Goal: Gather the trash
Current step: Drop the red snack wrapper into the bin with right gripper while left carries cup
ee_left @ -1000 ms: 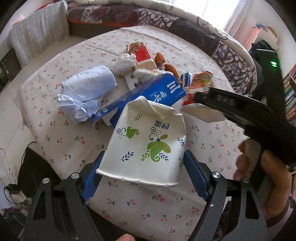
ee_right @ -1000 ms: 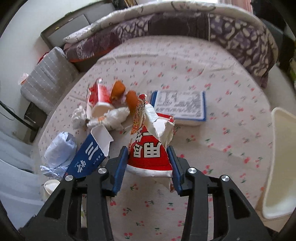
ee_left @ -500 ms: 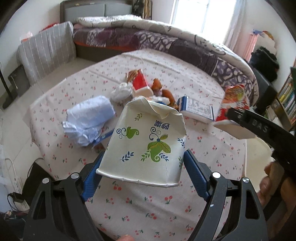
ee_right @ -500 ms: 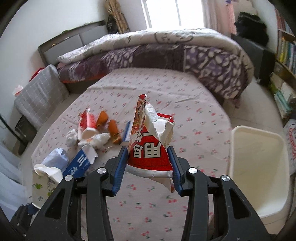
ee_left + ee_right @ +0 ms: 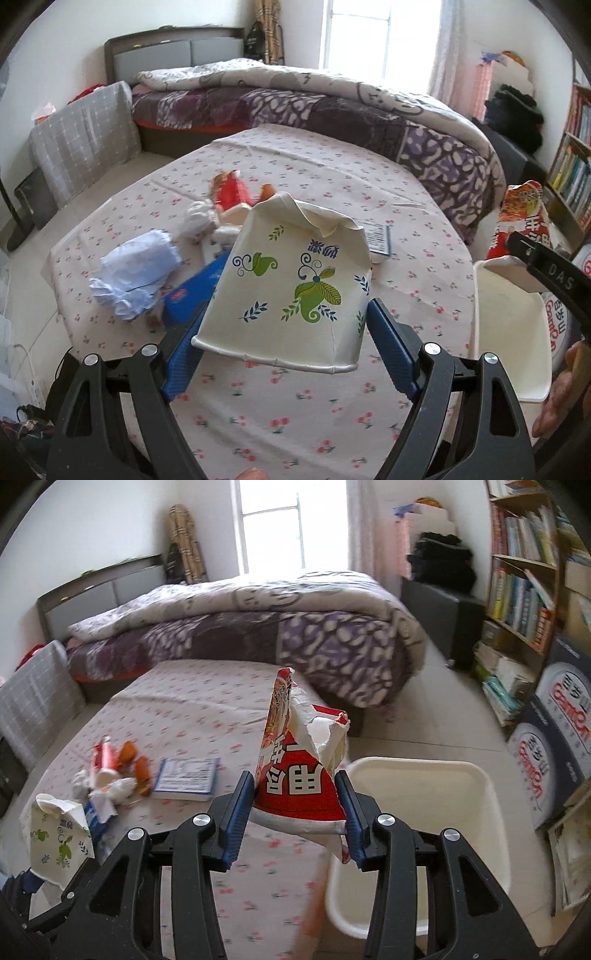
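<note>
My left gripper [image 5: 286, 336] is shut on a crushed white paper cup [image 5: 291, 288] with green leaf prints, held above the cherry-print table [image 5: 280, 413]. My right gripper [image 5: 297, 808] is shut on a torn red and white noodle cup [image 5: 301, 771], held at the table's right edge beside a cream waste bin [image 5: 417, 834]. The bin [image 5: 513, 332] also shows in the left wrist view, with the noodle cup [image 5: 522, 225] above it. More trash lies on the table: a red cup [image 5: 231, 194], crumpled blue paper [image 5: 138, 271], a blue carton [image 5: 194, 295].
A blue-edged booklet [image 5: 186, 779] lies mid-table. White tissue wads [image 5: 107, 788] and orange scraps [image 5: 135, 764] sit near the red cup. A bed with a purple quilt [image 5: 280, 627] stands behind. A bookshelf [image 5: 524, 590] and printed boxes [image 5: 554, 731] stand on the right.
Both grippers have lifted up and back from the trash pile, each keeping its cup. The right gripper has swung right, so the waste bin has come under it.
</note>
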### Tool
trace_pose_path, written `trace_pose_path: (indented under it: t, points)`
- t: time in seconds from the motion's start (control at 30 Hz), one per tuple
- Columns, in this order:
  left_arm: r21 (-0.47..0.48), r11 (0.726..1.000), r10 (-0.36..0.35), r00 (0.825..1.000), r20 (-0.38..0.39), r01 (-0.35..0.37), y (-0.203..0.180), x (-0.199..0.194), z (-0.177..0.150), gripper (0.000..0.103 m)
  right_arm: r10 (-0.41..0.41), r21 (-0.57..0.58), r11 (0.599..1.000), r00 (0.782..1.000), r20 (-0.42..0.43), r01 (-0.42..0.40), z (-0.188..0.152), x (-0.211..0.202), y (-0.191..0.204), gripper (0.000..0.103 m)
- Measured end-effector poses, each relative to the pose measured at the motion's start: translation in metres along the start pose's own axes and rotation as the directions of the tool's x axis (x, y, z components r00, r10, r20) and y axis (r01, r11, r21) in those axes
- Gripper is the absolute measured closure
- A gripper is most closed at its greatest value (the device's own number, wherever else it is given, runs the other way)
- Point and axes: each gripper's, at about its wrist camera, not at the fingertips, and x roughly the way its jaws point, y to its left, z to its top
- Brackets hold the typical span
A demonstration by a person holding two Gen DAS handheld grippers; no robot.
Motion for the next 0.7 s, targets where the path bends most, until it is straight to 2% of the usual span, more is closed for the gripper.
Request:
trace_pose_path:
  t: [0.33, 0.47, 0.57, 0.63, 0.7]
  points:
    - [0.097, 0.994, -0.05, 0.999, -0.012, 0.051, -0.055, 0.009, -0.007, 0.022, -0.131, 0.116, 0.984, 0.991, -0.031, 0.134, 0.001, 0.001, -0.062, 0.059]
    - [0.134, 0.986, -0.096, 0.995, -0.017, 0.098, -0.081, 0.006, -0.008, 0.022, -0.173, 0.154, 0.972, 0.983, -0.057, 0.179, 0.003, 0.002, -0.085, 0.056]
    - [0.148, 0.977, -0.149, 0.988, -0.035, 0.153, -0.101, 0.004, -0.007, 0.022, -0.208, 0.182, 0.96, 0.977, -0.054, 0.214, 0.006, -0.004, -0.101, 0.043]
    - [0.175, 0.97, -0.164, 0.986, -0.038, 0.168, -0.116, 0.001, -0.007, 0.022, -0.232, 0.209, 0.949, 0.972, -0.033, 0.234, 0.009, -0.01, -0.111, 0.029]
    - [0.2, 0.963, -0.178, 0.983, -0.039, 0.183, -0.127, -0.002, -0.01, 0.022, -0.258, 0.245, 0.935, 0.966, -0.019, 0.254, 0.014, -0.017, -0.125, 0.024]
